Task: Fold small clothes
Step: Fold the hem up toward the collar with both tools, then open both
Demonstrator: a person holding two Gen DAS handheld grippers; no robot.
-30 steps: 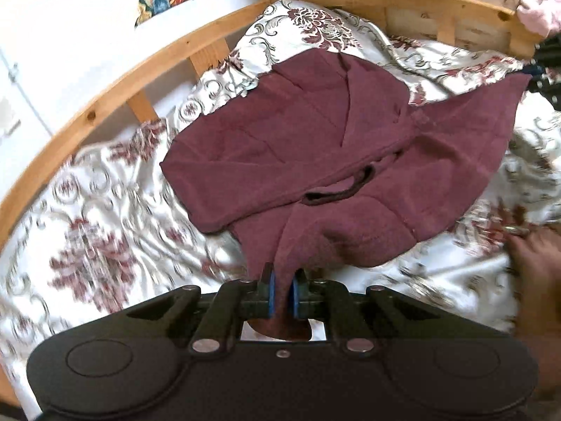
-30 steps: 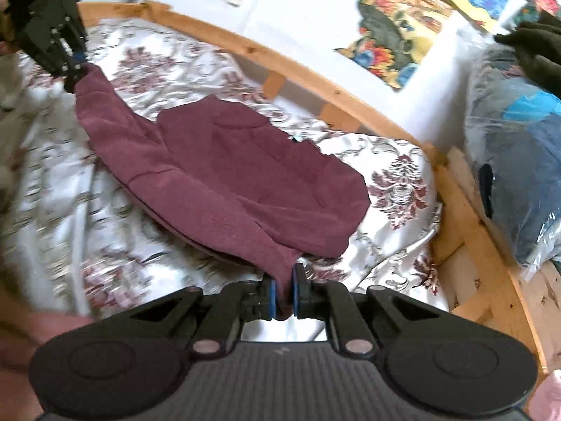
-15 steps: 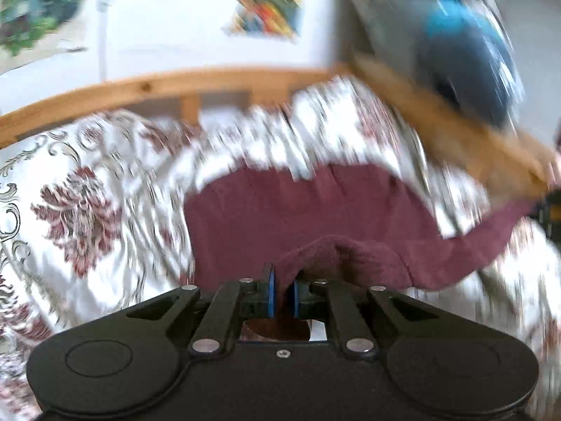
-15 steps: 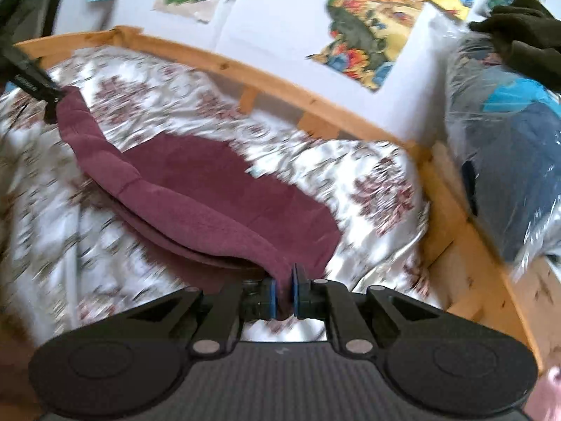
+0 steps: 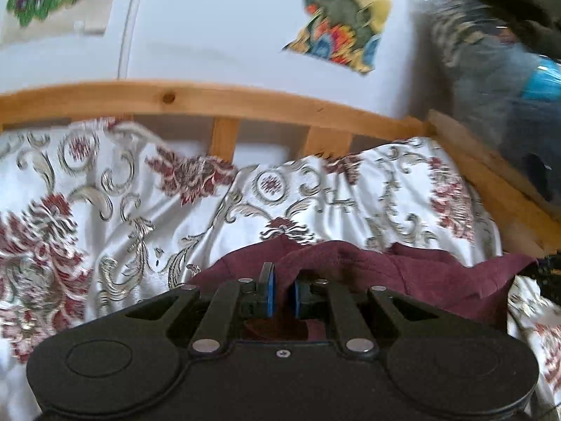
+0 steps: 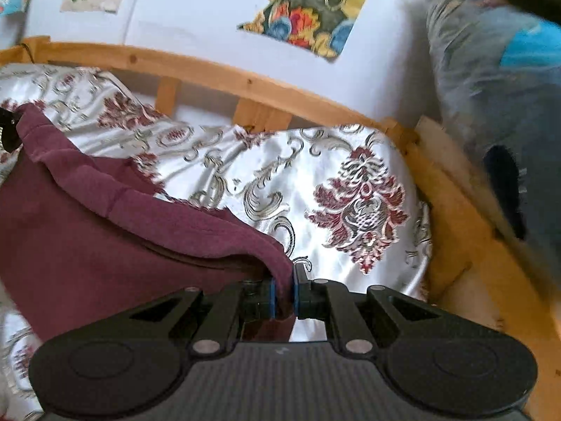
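two views along hand-held grippers over a bed, each looking past its own two fingers. the left gripper (image 5: pixel 282 293) is clamped on a bunched edge of a small maroon garment (image 5: pixel 413 277); the cloth rises between its blue pads and trails off to the gripper's right, lying low on the patterned bedspread (image 5: pixel 147 207) just ahead. beyond that a wooden bed rail (image 5: pixel 217 100) curves across, with a white wall and bright pictures above it.

the right gripper (image 6: pixel 283 294) is likewise clamped on the maroon garment (image 6: pixel 87 231), pinching a corner between its pads. from there the cloth stretches away to the gripper's left as a raised, sagging band, with more of it spread flat beneath. at the far left end the other gripper's dark tip shows, partly cut off. to the right of the gripper lies bare bedspread (image 6: pixel 357 203), then the bed rail (image 6: pixel 266 93) and a plastic-wrapped bundle (image 6: pixel 491 80).

the garment looks light, soft and limp, a fleecy knit that sags between its two held points and should grip well without slipping. holding it at corners or along a hem, as here, seems best for keeping the edge straight while laying the fold.
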